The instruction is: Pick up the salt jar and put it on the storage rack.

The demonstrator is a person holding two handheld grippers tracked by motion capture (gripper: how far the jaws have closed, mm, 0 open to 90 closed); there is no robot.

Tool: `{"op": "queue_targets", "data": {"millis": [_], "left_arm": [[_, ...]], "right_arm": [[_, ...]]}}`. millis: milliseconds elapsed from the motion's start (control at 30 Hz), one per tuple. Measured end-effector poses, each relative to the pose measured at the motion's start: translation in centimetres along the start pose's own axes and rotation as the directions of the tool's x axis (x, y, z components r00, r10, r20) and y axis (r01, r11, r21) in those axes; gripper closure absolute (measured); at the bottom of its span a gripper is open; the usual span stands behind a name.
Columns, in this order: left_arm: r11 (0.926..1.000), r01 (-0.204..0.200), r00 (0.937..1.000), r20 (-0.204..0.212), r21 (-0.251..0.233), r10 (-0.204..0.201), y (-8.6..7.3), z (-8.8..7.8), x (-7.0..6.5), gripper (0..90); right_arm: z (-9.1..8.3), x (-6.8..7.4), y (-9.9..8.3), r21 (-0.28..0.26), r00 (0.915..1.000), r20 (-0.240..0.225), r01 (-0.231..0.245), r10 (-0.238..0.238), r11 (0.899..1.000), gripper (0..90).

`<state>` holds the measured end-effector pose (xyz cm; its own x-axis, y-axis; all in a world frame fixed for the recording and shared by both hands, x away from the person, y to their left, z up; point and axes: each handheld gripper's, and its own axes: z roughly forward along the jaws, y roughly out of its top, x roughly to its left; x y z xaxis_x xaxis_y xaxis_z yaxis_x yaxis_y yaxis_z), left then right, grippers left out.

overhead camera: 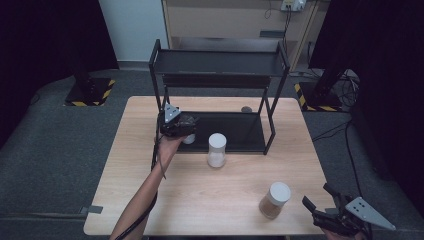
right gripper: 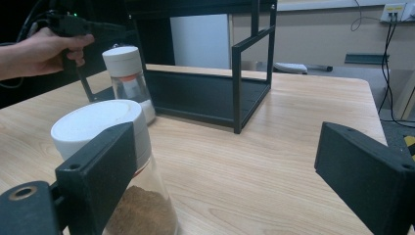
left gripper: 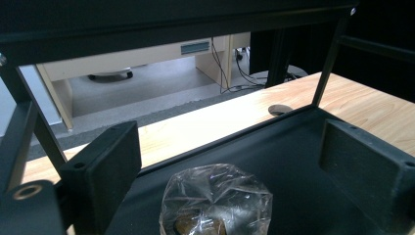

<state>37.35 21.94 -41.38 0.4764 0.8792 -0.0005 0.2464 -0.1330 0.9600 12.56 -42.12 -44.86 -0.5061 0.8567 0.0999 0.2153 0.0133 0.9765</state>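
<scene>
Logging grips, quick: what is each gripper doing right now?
Left gripper: open, holding nothing; wrapped item sits on the rack's lower shelf between its jaws.
Right gripper: open, empty.

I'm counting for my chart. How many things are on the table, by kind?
Jars with white lids: 2, one with white powder, one with brown powder
Plastic-wrapped item on the rack's bottom shelf: 1
Black two-shelf rack: 1
Total: 4

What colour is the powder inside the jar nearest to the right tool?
Brown; the jar shows it best in the right gripper view.
</scene>
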Motion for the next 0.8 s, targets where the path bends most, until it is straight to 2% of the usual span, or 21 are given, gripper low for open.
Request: {"op": "queue_targets", "data": {"millis": [67, 200, 267, 300, 433, 533, 733, 800], "left_arm": [[0.9999, 0.012, 0.9998, 0.013, -0.003, -0.012, 0.4, -0.3, 0.2, 5.7], [0.9999, 0.009, 0.9995, 0.03, -0.014, -0.009, 1.2, -1.0, 0.3, 4.6], [0.9998, 0.016, 0.9982, 0.057, -0.012, -0.015, 1.9, -1.7, 0.5, 4.5], [0.9998, 0.016, 0.9982, 0.057, -0.012, -0.015, 1.9, -1.7, 0.5, 4.4], [0.9995, 0.029, 0.9941, 0.105, -0.01, -0.027, 2.7, -2.4, 0.8, 4.3], [0.9996, 0.024, 0.9912, 0.131, -0.012, -0.023, 3.4, -3.1, 1.0, 4.2], [0.9988, 0.032, 0.9813, 0.191, -0.037, -0.024, 4.1, -4.9, 1.6, 3.2], [0.999, 0.022, 0.9817, 0.19, -0.038, -0.015, 4.2, -5.2, 1.5, 3.1]], "right_arm": [[0.0, 0.0, 0.0, 0.001, 1.0, 0.001, 0.0, 0.0, 1.0, 9.0], [0.0, 0.0, 0.0, 0.0, 1.0, 0.002, -0.001, 0.001, 1.0, 9.0], [0.0, 0.0, 0.0, 0.001, 1.0, 0.001, -0.001, 0.001, 1.0, 9.0], [0.0, 0.0, 0.0, 0.001, 1.0, 0.001, -0.001, 0.001, 1.0, 9.0], [0.0, 0.0, 0.0, 0.001, 1.0, 0.0, 0.0, 0.0, 1.0, 8.9], [0.0, 0.0, 0.0, 0.002, 1.0, 0.001, 0.0, 0.0, 1.0, 9.0], [0.1, 0.0, 0.1, 0.004, 1.0, 0.001, 0.003, -0.003, 1.0, 9.0], [0.1, 0.0, 0.1, 0.004, 1.0, 0.0, 0.002, -0.002, 1.0, 9.0]]}}
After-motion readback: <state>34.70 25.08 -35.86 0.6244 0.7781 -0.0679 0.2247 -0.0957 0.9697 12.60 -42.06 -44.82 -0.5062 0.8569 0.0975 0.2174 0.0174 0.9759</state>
